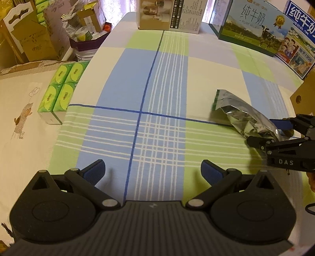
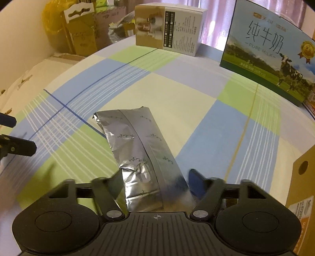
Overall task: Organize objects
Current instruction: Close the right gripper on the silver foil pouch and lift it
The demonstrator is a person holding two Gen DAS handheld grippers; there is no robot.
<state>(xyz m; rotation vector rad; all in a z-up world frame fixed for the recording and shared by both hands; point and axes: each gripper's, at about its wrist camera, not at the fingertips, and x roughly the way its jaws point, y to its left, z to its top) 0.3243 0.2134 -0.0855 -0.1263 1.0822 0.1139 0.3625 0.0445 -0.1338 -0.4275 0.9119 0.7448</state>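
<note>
A silver foil pouch (image 2: 141,145) stretches away from my right gripper (image 2: 151,181) over the checked cloth (image 2: 187,102). Both fingers press against the pouch's near end, so the gripper is shut on it. The left wrist view shows the same pouch (image 1: 236,110) at the right, pinched between the right gripper's (image 1: 264,132) fingers. Its far end points toward the table's middle. My left gripper (image 1: 151,171) is open low over the blue and green checks, holding nothing. It sits left of the pouch, and its fingers (image 2: 19,145) show at the right wrist view's left edge.
Green tissue packs (image 1: 59,94) sit at the left table edge. At the back stand a brown and white box (image 1: 169,15) and a milk carton case (image 1: 252,25). A cardboard box (image 2: 303,177) stands close on the right. Piled boxes (image 1: 29,39) lie beyond the left edge.
</note>
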